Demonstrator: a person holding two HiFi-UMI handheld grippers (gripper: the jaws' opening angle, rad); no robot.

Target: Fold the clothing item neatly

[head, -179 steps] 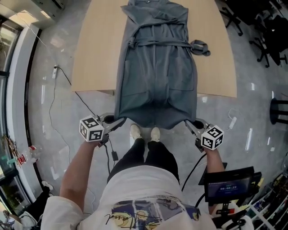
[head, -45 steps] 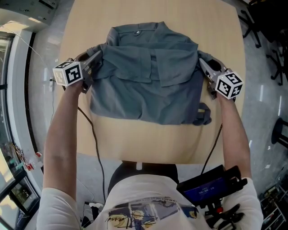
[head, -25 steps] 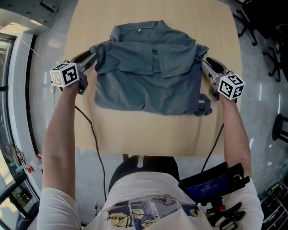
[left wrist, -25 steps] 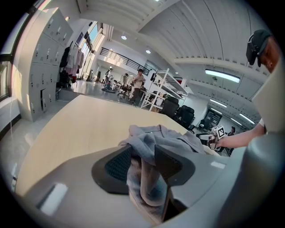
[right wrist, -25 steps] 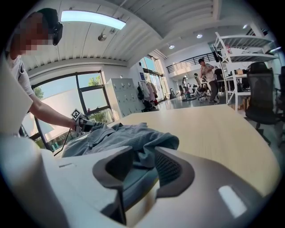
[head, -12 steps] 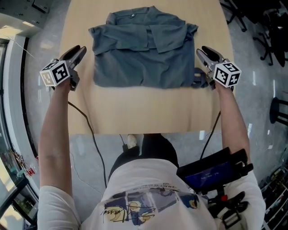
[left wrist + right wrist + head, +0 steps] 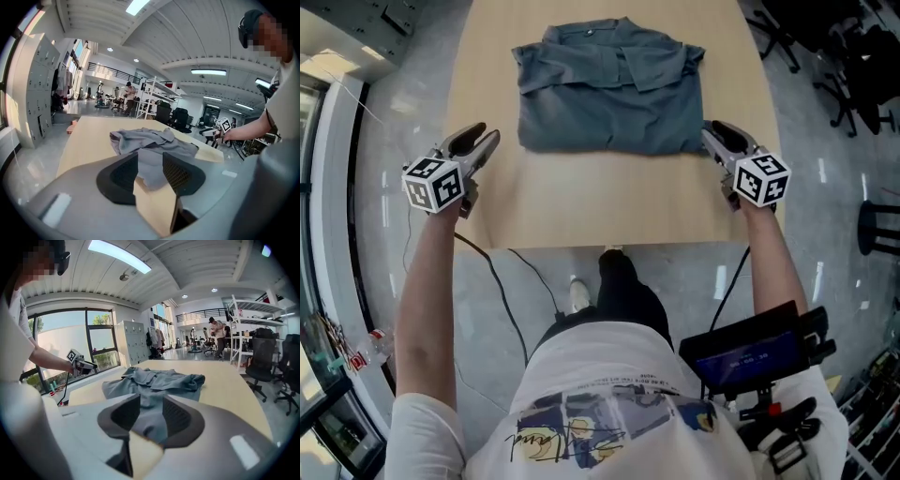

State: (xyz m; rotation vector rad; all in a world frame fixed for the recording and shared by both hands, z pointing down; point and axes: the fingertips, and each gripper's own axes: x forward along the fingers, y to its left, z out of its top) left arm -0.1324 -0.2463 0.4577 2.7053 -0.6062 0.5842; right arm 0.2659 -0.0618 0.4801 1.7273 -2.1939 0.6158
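Observation:
The grey garment [image 7: 609, 89] lies folded into a rough rectangle on the far half of the light wooden table [image 7: 600, 202], collar at the far side. My left gripper [image 7: 478, 141] hovers by the table's left edge, apart from the cloth, open and empty. By the right edge my right gripper [image 7: 712, 132] sits just off the garment's near right corner, open and empty. The left gripper view shows the garment [image 7: 150, 140] beyond the open jaws [image 7: 151, 171]. The right gripper view shows the garment [image 7: 159, 378] beyond its open jaws [image 7: 146, 416].
Bare tabletop stretches between the garment and the near edge. Black office chairs [image 7: 825, 47] stand to the right of the table. A cable [image 7: 520, 272] hangs from the left gripper to the floor. A screen device [image 7: 750, 352] sits at the person's waist.
Both grippers have drawn back from the garment's sides toward the near edge of the table. The folded garment stays where it was laid.

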